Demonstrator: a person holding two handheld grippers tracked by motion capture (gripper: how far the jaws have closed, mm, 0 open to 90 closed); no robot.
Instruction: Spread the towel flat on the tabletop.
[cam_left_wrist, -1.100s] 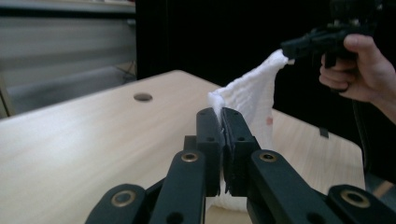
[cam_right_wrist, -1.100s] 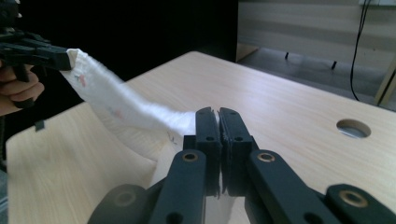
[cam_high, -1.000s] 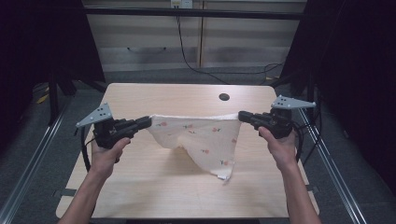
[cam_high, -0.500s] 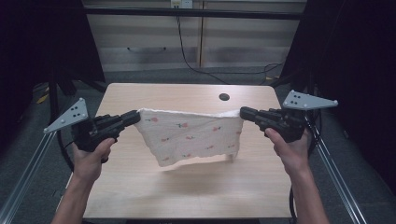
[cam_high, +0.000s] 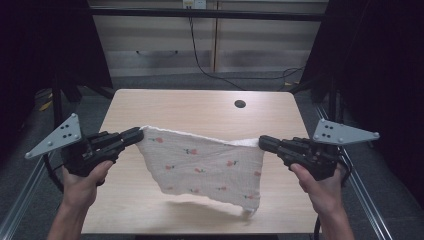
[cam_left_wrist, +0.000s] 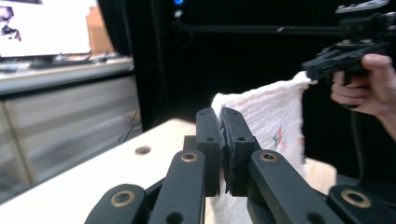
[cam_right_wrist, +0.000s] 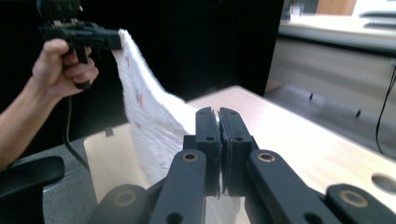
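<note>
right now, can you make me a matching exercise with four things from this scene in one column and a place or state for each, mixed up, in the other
Column one:
1. cloth
2. left hand-held gripper
3. right hand-held gripper
4. round hole

Column two:
A. clamped on the cloth's corner at the right of the high view
B. in the tabletop, near its far right corner
C. hanging spread out above the table, white with small red flowers
D. clamped on the cloth's corner at the left of the high view

Pairs: 1-C, 2-D, 3-A, 4-B
</note>
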